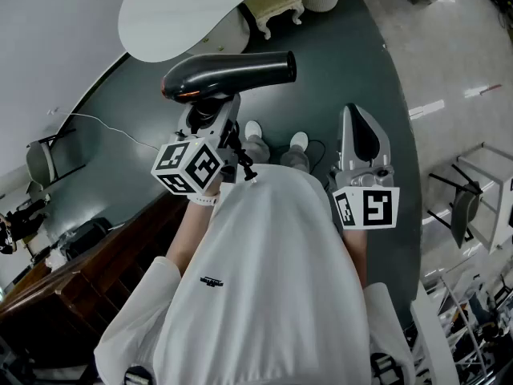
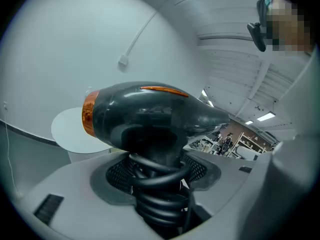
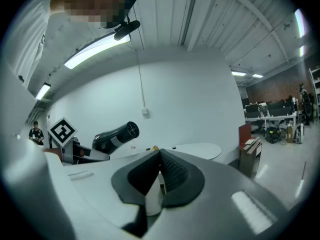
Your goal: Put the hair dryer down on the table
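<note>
Counting what we hold, we find two grippers, one hair dryer and one table. The left gripper (image 1: 211,115) is clamped on the handle of the glossy black hair dryer with an orange band (image 1: 228,74). That hair dryer sits upper centre of the head view with its nozzle toward the right of the frame, up off the round white table top (image 1: 176,14), which fills the upper left. The right gripper (image 1: 358,131) sits at centre right with its jaws pressed together and nothing between them. Each gripper carries one black-and-white marker cube (image 1: 188,167), so two in all, and two pale shoes (image 1: 255,131) show between them on the dark floor.

Only the left gripper view shows the grip itself. There the left gripper (image 2: 160,181) has a grey jaw on either side of the handle, with the black coiled cord (image 2: 157,196) wound round it. The hair dryer (image 2: 150,116) fills the middle, and the table (image 2: 67,131) lies behind it at centre left.

Only the right gripper view shows the right gripper (image 3: 160,171) with its dark pads meeting. It also shows the open nozzle mouth of the hair dryer (image 3: 114,136) at left, raised above the level of the table (image 3: 200,149) at centre.
</note>
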Tool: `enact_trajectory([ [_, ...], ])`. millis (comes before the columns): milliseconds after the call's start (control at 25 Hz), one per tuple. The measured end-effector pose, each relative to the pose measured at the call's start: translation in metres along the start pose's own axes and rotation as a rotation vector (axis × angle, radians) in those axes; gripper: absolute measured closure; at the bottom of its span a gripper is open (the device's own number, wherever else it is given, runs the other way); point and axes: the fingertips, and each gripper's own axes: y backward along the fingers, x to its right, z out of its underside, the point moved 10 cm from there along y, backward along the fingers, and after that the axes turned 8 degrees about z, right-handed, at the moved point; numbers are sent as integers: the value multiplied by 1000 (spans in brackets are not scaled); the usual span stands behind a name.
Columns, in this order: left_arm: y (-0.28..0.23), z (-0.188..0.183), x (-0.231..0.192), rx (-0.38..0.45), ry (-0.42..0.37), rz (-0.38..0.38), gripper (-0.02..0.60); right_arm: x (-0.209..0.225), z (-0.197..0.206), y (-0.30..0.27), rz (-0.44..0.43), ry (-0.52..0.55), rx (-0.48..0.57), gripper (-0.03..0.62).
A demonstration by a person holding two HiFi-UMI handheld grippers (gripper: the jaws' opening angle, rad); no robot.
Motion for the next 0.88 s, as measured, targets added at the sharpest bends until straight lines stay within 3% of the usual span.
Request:
enact_trajectory([
  [160, 12, -9, -3, -21, -35, 30, 310, -20, -5, 2, 3, 21, 0, 583],
  [320, 20, -19, -20, -23, -30, 58, 310, -40, -6, -6, 13, -71, 10, 583],
  [680, 52, -44, -86, -20, -1, 83, 308, -115, -14, -34, 13, -56, 12, 583],
  [880, 68, -43, -123, -51, 0, 120, 308, -159, 1, -36, 43, -74, 2, 583],
])
